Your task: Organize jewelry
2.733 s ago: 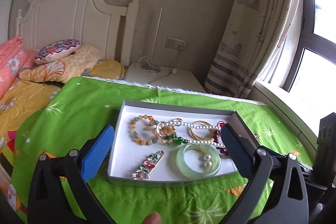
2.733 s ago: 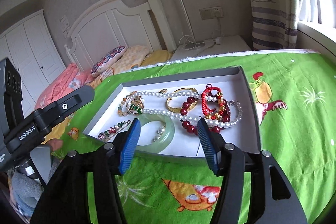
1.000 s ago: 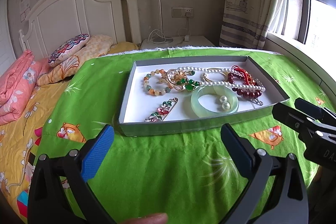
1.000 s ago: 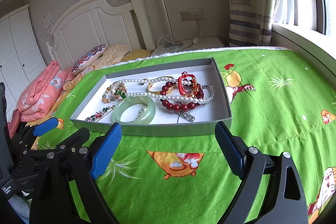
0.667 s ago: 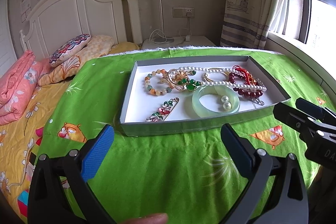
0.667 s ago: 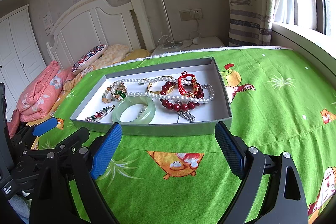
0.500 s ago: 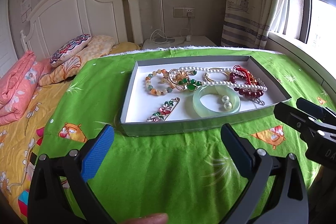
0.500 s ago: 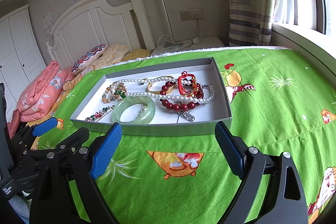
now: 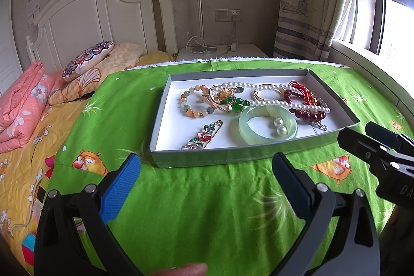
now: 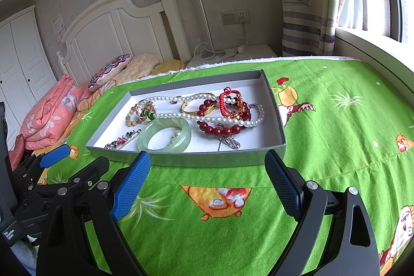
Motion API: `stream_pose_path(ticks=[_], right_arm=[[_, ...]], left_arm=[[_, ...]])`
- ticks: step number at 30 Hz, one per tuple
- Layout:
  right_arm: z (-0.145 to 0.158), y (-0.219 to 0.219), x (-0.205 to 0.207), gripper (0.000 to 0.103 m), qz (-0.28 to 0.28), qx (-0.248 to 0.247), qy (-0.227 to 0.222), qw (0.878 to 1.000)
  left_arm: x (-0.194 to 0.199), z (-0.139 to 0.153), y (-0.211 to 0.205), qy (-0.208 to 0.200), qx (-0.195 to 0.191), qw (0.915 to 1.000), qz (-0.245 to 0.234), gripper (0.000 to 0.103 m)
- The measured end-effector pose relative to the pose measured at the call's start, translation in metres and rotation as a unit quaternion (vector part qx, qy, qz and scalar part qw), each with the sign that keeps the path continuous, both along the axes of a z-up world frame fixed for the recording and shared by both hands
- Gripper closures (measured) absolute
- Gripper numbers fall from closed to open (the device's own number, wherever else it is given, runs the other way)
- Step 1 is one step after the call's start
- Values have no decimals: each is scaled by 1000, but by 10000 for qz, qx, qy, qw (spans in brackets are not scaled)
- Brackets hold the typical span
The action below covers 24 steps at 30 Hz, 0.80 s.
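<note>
Green cartoon-print cloth (image 9: 207, 198) covers the surface, with a white wooden headboard (image 9: 98, 17) and a folded pink quilt (image 9: 20, 105) off to its left. On the cloth sits a shallow grey rectangular tray with a white floor (image 9: 165, 107), and all the jewelry lies inside it. Both grippers hover just short of the tray's near wall, spread wide and holding nothing: the left gripper (image 9: 205, 167) faces the tray's left half, the right gripper (image 10: 207, 163) its middle. A long white pearl necklace (image 9: 271, 102) runs across the tray's far half, draped over a dark red bead bracelet (image 10: 220, 129) and a red woven cord bracelet (image 10: 227, 100). Near the front wall rests a pale green jade bangle (image 9: 267, 124) ringing two loose pearls (image 9: 279, 126). Left of it lies a jewelled brooch pin (image 9: 203, 136), and beyond that a pastel stone bead bracelet (image 9: 194, 101).
</note>
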State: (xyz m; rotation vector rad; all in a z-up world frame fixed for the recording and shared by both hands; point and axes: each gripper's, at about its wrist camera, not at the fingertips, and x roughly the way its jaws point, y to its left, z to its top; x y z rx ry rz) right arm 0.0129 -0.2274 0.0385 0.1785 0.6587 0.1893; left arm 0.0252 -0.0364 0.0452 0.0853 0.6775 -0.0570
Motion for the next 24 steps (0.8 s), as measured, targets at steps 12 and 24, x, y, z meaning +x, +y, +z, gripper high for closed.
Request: stream_pose_path(ticks=[12,24], right_arm=[[1,0,0,16,-2,3,3,10000],[-3,2,-1,16,4,3,10,10000]], left_arm=[[1,1,3,-22,-29,9999,151,2],[1,-4,13,93,-361,9989,299,2]])
